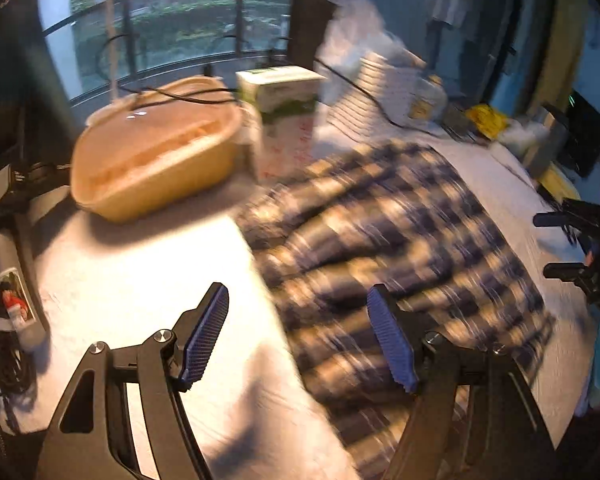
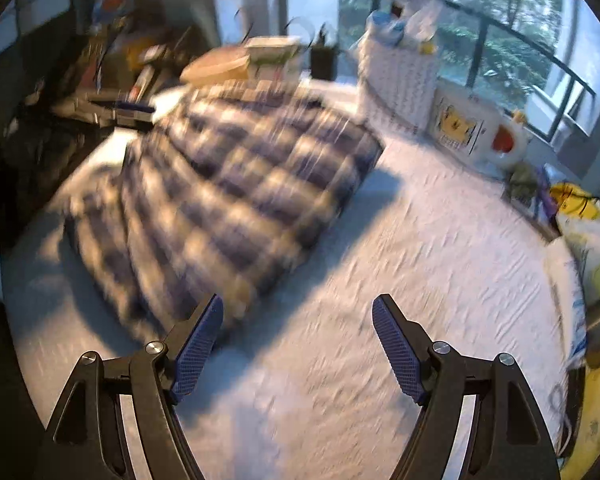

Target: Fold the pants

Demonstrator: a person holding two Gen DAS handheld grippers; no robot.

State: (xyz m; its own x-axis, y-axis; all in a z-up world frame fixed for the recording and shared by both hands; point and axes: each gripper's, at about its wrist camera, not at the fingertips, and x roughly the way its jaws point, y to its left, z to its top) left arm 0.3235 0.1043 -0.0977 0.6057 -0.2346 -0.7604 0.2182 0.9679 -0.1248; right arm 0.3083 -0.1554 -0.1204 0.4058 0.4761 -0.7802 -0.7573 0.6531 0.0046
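Note:
Blue and cream plaid pants [image 1: 400,248] lie in a folded, rumpled heap on a white cloth-covered table [image 1: 140,280]. My left gripper [image 1: 300,332] is open and empty, above the pants' near left edge. My right gripper [image 2: 298,344] is open and empty, above bare cloth [image 2: 400,280] just right of the pants [image 2: 228,196]. The right gripper's black fingers [image 1: 560,244] show at the right edge of the left wrist view. Both views are motion-blurred.
A tan basket [image 1: 156,160] and a green-white box [image 1: 280,88] stand at the back left. A white woven basket [image 2: 400,76], a white box [image 2: 460,124] and yellow bags [image 2: 580,208] line the right side. Cables [image 1: 4,360] hang off the left edge.

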